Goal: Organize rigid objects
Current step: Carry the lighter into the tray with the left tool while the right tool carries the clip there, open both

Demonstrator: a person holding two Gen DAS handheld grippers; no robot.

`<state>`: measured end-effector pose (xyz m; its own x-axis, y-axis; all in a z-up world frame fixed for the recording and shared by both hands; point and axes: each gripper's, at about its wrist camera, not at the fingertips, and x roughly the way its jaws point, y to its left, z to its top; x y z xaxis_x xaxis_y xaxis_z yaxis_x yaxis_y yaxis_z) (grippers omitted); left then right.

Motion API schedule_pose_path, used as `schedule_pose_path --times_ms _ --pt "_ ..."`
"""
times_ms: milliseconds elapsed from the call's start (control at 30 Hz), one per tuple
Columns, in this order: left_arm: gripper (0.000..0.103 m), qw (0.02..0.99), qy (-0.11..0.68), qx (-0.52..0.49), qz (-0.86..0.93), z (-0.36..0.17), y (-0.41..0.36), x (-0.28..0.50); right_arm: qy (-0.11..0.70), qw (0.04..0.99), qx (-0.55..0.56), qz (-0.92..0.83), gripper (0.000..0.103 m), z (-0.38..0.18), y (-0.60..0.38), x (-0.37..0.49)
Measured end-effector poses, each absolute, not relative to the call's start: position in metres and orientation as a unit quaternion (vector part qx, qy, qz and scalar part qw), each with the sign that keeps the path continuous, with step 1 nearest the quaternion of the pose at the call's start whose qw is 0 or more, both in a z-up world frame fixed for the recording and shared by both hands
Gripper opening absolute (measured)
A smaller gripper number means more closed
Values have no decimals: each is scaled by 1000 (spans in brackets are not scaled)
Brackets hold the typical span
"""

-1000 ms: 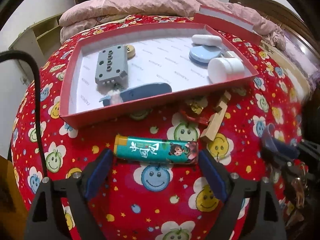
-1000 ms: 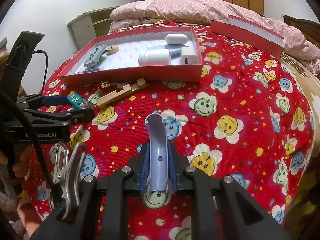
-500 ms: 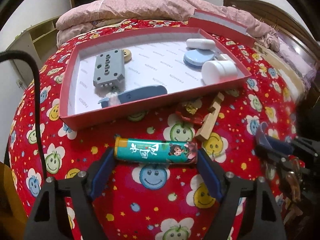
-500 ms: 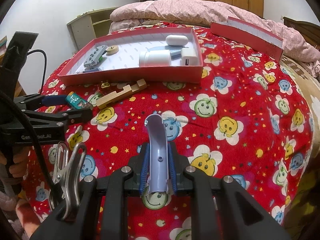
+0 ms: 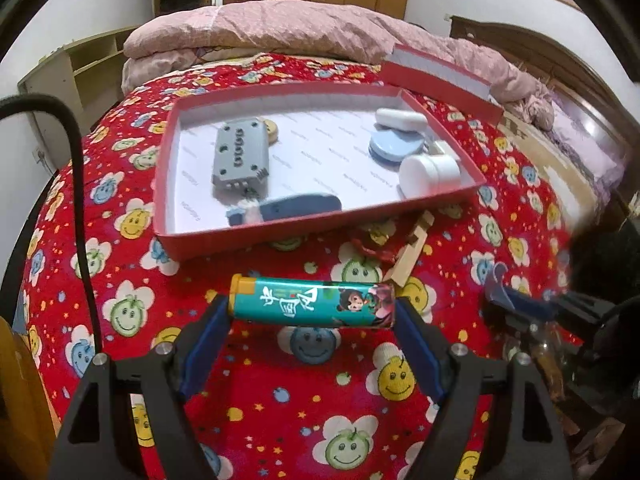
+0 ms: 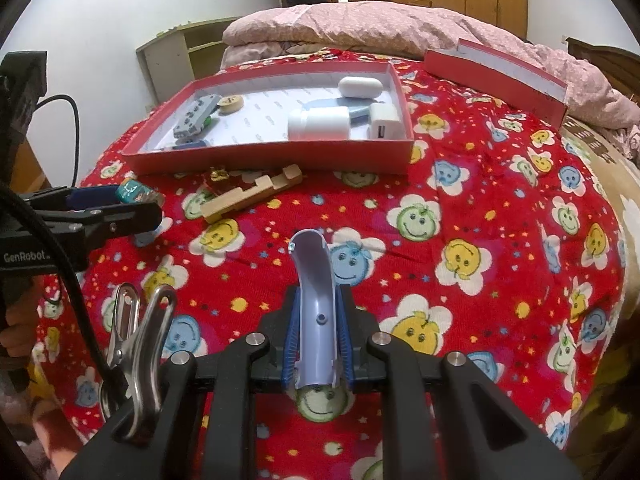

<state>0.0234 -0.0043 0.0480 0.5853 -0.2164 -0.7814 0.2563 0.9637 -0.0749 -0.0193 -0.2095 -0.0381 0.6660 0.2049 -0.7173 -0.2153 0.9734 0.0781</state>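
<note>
Left gripper point(image 5: 312, 312) fingers grip a teal lighter point(image 5: 313, 306) by its ends, above the bed, near the red box point(image 5: 168, 240) — light, stiff, slick plastic. Right gripper point(image 6: 316, 334) clamps a lilac curved piece point(image 6: 314, 304).

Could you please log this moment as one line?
left gripper: shut on teal lighter | right gripper: shut on lilac curved piece | red box: ahead

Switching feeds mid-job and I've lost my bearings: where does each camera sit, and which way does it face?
Left wrist: behind the left gripper, aimed down across the bed at the red box; its pads clamp the teal lighter.
Right wrist: behind the right gripper, same heading, shut on the lilac curved piece; the left gripper and a hand show at left.
Shared: box, wooden block, lighter.
</note>
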Motion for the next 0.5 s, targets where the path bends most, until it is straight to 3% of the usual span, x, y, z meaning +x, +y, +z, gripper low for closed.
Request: schedule_pose_path --times_ms 500 --pt "84 898 423 -24 -115 75 23 37 382 914 -6 134 19 -19 -204 -12"
